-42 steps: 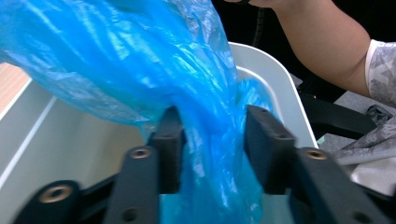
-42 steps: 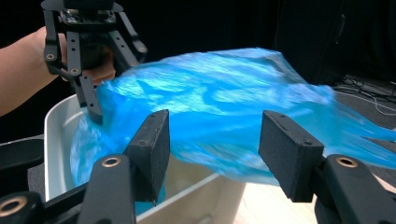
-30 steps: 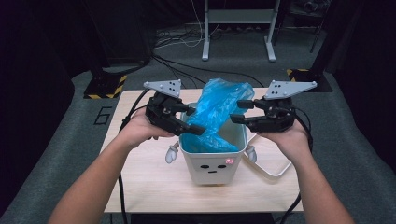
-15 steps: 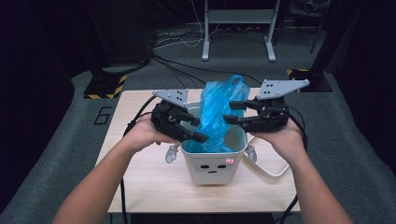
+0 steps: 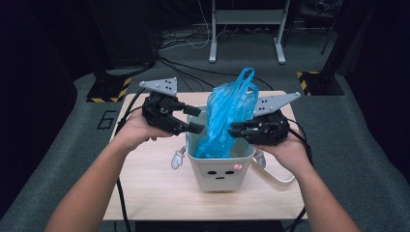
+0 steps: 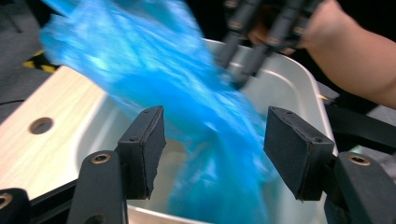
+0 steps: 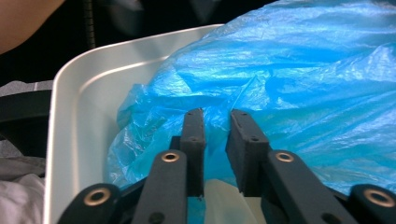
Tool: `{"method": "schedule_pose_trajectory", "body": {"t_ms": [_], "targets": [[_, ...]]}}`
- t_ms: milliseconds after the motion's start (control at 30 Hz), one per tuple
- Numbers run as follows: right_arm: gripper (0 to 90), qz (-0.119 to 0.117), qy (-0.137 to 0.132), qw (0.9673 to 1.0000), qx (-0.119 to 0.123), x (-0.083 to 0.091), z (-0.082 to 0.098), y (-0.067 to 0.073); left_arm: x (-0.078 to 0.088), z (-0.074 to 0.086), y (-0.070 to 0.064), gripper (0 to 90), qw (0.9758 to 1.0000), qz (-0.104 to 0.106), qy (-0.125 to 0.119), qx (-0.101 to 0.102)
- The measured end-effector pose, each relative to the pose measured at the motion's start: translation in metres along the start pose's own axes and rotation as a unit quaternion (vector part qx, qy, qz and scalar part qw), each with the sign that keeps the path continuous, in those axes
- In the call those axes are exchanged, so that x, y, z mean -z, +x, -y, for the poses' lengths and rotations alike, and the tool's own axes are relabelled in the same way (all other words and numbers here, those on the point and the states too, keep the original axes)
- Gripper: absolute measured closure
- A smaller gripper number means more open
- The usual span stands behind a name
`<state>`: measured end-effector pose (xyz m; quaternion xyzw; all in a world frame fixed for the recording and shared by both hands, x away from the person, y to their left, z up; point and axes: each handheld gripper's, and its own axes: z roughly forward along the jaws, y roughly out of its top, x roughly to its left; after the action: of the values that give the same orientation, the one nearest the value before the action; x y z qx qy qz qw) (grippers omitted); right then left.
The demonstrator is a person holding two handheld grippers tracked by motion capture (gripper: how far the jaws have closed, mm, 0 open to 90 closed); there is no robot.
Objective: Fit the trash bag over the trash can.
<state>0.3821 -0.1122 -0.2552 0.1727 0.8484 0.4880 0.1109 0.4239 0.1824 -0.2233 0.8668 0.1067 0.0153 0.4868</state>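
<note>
Lining job roughly half done: blue bag [image 5: 226, 121] standing bunched in white bin [image 5: 220, 173] on worktop [image 5: 145, 183], not yet spread over rim. Right gripper [image 7: 217, 123] jaws just closing, nearly together on film. Left gripper [image 5: 193, 120] jaws wide, gripping nothing.

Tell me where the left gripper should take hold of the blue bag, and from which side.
Best guess: grip the loose film low on the blue bag, just above the white bin's rim, coming in level from the bin's left side. The left gripper already stands there with jaws open. The bag rises in a crumpled column, its loop handles too high, while the right gripper has been closing on its far side.
</note>
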Motion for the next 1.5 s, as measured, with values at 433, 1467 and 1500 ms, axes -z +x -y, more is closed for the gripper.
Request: {"method": "schedule_pose_trajectory", "body": {"t_ms": [433, 1467, 1500], "targets": [[79.5, -0.003, -0.010, 0.9999, 0.009, 0.008, 0.001, 0.005, -0.033, -0.024, 0.038, 38.7, 0.9990, -0.015, -0.005, 0.042], [68.7, 0.033, -0.071, 0.9967, -0.020, 0.049, 0.011, -0.003, 0.013, 0.008, 0.004, 89.6, 0.9992, 0.036, -0.020, 0.000], [66.5, 0.032, -0.073, 0.9966, -0.019, 0.049, 0.009, -0.003, 0.011, 0.008, 0.003, 89.5, 0.9991, 0.038, -0.020, 0.000]]}}
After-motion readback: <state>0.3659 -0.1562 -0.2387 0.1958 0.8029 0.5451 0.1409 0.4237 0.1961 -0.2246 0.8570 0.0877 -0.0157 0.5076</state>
